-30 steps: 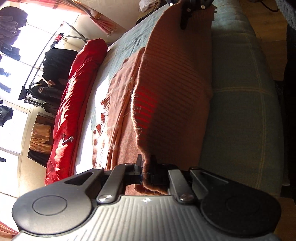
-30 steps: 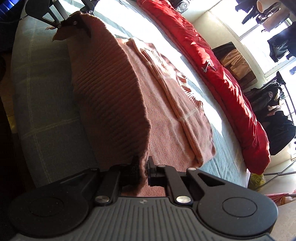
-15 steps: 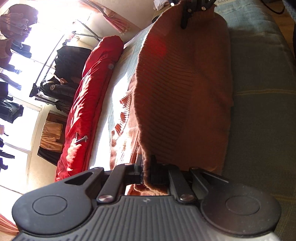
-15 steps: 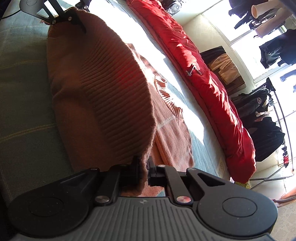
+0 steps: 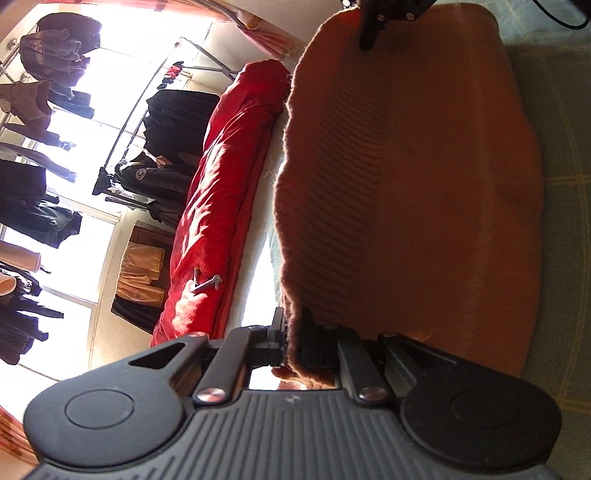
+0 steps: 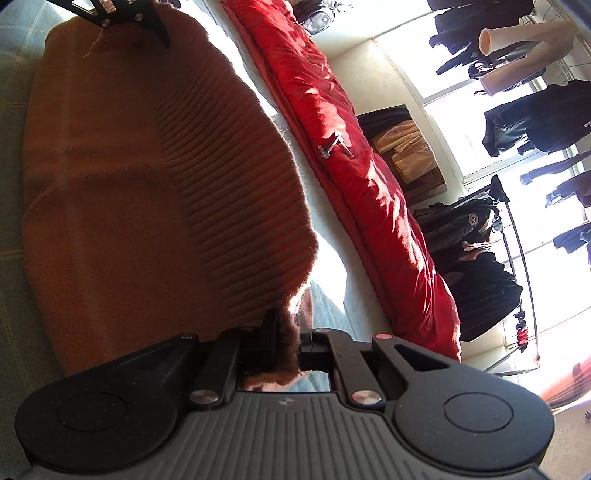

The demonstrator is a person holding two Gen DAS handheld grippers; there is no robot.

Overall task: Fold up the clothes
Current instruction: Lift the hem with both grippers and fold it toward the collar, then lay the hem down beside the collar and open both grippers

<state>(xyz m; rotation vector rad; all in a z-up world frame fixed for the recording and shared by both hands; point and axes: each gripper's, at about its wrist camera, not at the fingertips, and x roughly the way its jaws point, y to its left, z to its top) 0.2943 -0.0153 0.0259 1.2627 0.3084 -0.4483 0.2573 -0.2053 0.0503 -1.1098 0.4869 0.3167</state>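
Note:
A rust-brown ribbed knit sweater point(image 5: 424, 192) hangs stretched between my two grippers above the bed; it also fills the right wrist view point(image 6: 147, 184). My left gripper point(image 5: 292, 328) is shut on one corner of its ribbed hem. My right gripper point(image 6: 287, 325) is shut on the other corner. Each gripper shows at the top of the other's view, the right gripper point(image 5: 384, 14) and the left gripper point(image 6: 125, 14). The raised cloth hides the rest of the sweater below it.
The bed has a grey-green checked cover point(image 5: 565, 184). A red duvet point(image 5: 221, 206) lies rolled along its far side and also shows in the right wrist view point(image 6: 354, 155). Beyond it stand a rack of dark clothes point(image 5: 162, 147) and bright windows point(image 6: 517, 122).
Both grippers have lifted the sweater's hem higher and carried it over toward the red duvet. The raised panel now covers the sweater part that lay flat on the bed.

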